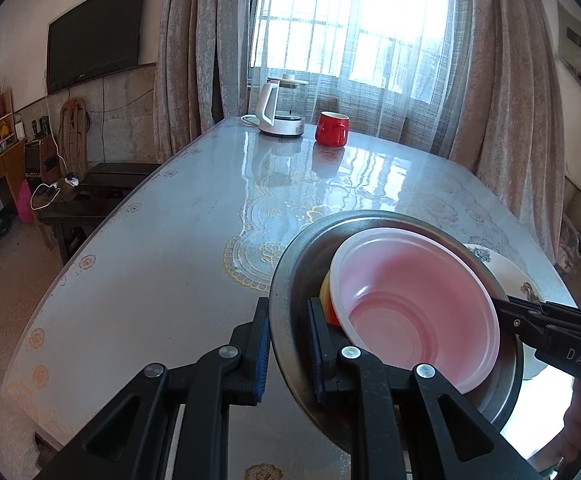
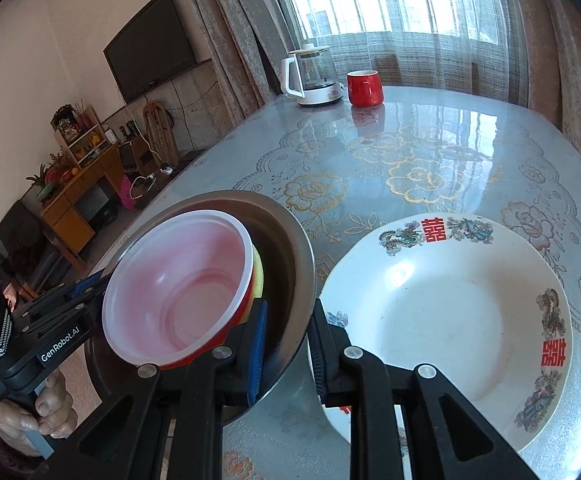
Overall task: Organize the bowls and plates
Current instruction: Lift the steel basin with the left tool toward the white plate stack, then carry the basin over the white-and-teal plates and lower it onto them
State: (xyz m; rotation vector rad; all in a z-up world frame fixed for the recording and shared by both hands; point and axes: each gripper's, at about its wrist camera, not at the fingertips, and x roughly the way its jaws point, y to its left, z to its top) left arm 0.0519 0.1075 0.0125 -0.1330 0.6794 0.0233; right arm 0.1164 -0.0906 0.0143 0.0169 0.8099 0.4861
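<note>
A steel basin hangs tilted above the table, gripped from both sides. My left gripper is shut on its near rim, and the right gripper grips the far rim. From the right wrist, my right gripper is shut on the basin's rim, and the left gripper clamps the opposite edge. Inside the basin lies a pink-white plastic bowl nested in a red and yellow bowl. A white plate with red characters rests on the table beside the basin.
A white kettle and a red mug stand at the table's far end by the window. The glossy flowered table stretches ahead. A dark bench sits left of it.
</note>
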